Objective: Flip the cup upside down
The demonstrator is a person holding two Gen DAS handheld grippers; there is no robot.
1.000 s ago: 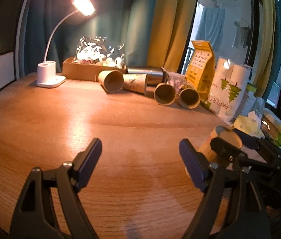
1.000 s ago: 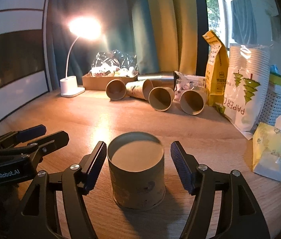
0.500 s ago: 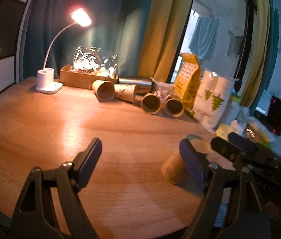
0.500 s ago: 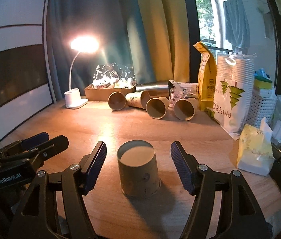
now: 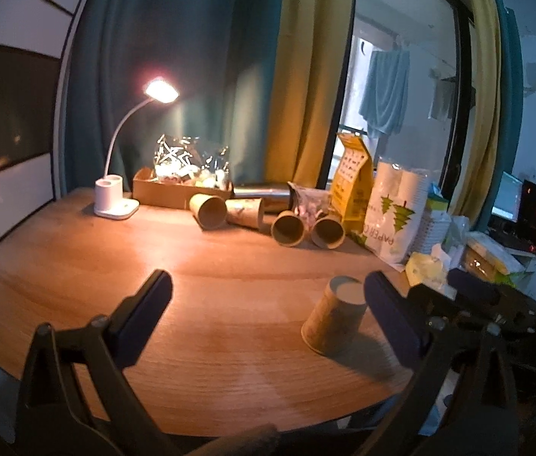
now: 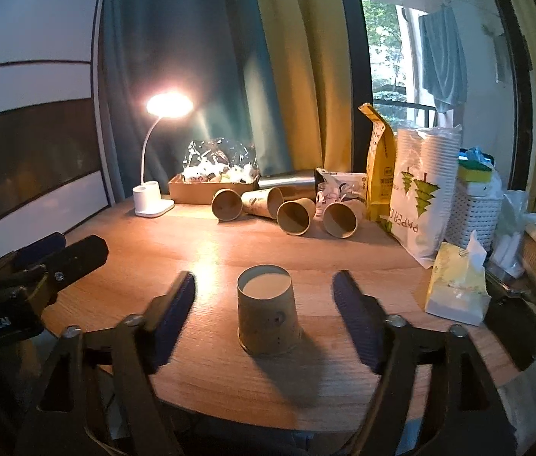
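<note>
My right hand-held gripper is spread wide, empty, flanking the tapered brown paper cup without contact; cup inverted on wood-grain table. My left hand-held gripper likewise wide, empty.

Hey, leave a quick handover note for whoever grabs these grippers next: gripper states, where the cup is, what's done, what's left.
Left gripper: open, empty, jaws wide, off to the cup's left.
Right gripper: open, empty, jaws on either side of the cup, not touching it.
Cup: stands upside down on the table near the front edge, base up, mouth on the wood.
Done: the flip; the cup is released and stands on its own.
Left: probably nothing but pulling both grippers clear. Four more cups lie on their sides at the back by the lamp, untouched.
</note>
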